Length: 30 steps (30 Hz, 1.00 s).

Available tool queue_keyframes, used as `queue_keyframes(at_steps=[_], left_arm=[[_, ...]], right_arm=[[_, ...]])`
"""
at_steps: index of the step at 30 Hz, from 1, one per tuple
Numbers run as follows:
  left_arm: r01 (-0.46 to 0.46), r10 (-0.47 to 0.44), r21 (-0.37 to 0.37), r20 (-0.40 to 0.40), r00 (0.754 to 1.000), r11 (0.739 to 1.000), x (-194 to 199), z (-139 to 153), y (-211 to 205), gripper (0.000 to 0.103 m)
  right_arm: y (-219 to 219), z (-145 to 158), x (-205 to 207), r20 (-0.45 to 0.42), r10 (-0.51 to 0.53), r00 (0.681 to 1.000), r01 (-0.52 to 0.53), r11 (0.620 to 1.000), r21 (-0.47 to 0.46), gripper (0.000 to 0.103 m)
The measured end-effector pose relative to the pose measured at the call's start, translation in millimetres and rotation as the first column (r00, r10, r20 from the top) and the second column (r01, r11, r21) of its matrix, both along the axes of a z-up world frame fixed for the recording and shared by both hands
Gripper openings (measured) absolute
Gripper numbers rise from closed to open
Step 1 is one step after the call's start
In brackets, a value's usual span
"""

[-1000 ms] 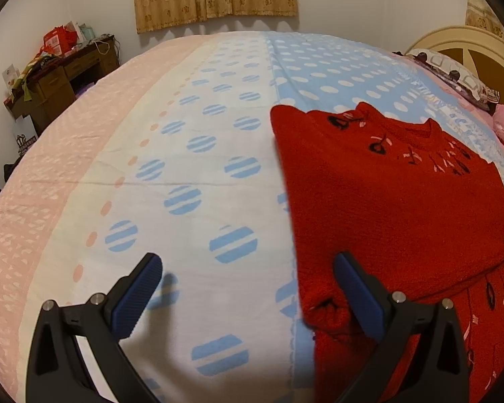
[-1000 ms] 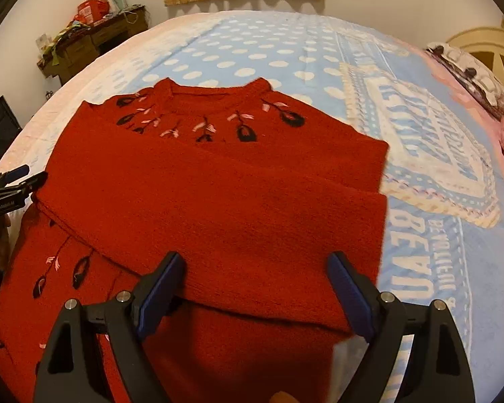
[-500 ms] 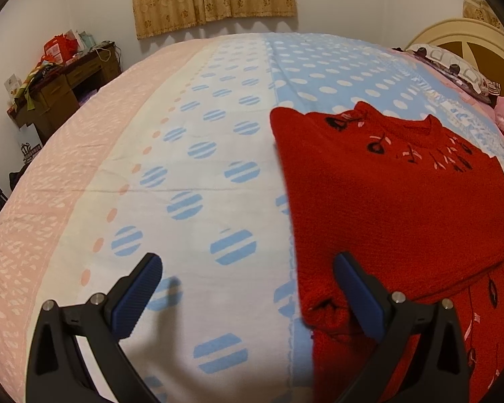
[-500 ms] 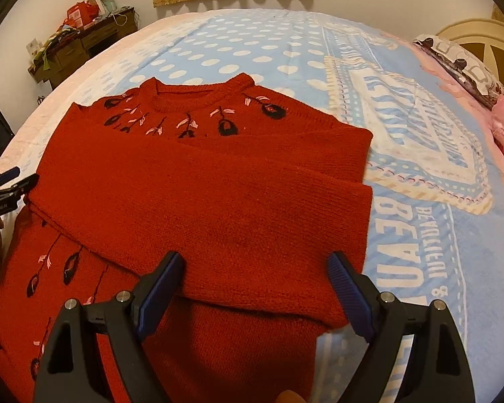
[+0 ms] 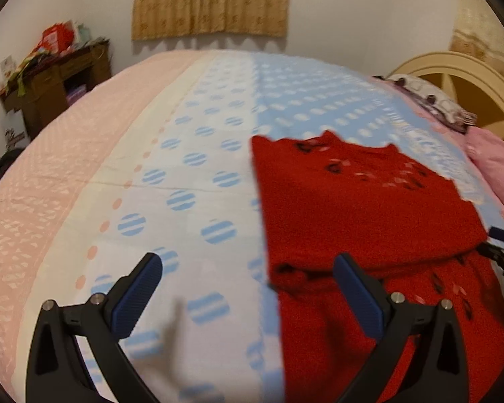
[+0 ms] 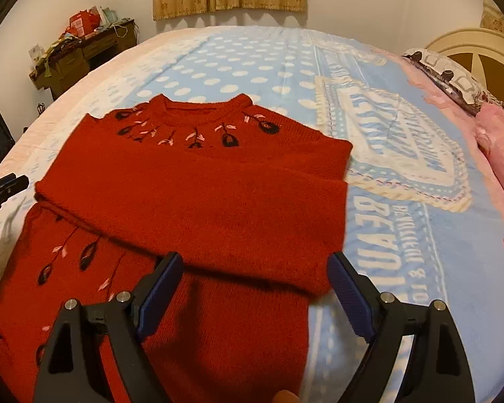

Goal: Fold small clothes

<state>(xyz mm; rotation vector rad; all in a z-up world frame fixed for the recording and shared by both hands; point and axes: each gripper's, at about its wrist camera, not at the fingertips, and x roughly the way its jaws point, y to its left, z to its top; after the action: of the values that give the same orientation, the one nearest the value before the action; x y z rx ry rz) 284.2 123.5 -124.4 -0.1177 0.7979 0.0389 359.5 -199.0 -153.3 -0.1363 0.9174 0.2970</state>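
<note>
Since the earlier frame both of my grippers have lifted and drawn back from the cloth, so more of the bed shows ahead of each and the left view has gone blurry. My right gripper hangs with its jaws spread wide and nothing between the pads, above the lower edge of the folded sleeves. My left gripper is spread the same way and empty, its right pad over the cuff at the garment's left edge, its left pad over bare bedding. Beyond them the red sweater lies flat on the blue dotted bedspread, collar away from me, both sleeves already laid across the chest in a band. I judge the sleeve folds done. The body below that band is not yet folded, so what is left is to take the hem and bring it up toward the collar, then square the stack. Farther out stand a cluttered desk and a headboard.
</note>
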Motion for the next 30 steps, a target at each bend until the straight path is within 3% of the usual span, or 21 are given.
queue_keyframes(at_steps=[7,11,17,25,30], left_arm=[[0.084,-0.083,-0.009,0.103,0.991,0.996,-41,34,-18,0.103],[0.115,-0.115,0.009,0.129,0.985,0.993,-61,39,-26,0.103],[0.125,-0.129,0.041,0.135,0.982,0.991,-88,37,-34,0.103],[0.147,-0.151,0.05,0.08,0.985,0.988,-135,17,-37,0.103],[0.131,-0.132,0.019,0.068,0.989,0.991,-155,13,-31,0.103]], right_arm=[[-6,4,-28,0.001,0.008,1.0,-0.008,1.0,0.026,0.088],[-9,5,-44,0.005,0.017,1.0,-0.017,0.999,0.039,0.088],[-12,6,-72,0.013,0.019,1.0,-0.019,0.999,0.034,0.088],[-12,9,-123,0.017,0.057,0.998,-0.058,0.997,0.056,0.088],[-8,6,-145,0.016,0.075,0.997,-0.076,0.997,0.028,0.088]])
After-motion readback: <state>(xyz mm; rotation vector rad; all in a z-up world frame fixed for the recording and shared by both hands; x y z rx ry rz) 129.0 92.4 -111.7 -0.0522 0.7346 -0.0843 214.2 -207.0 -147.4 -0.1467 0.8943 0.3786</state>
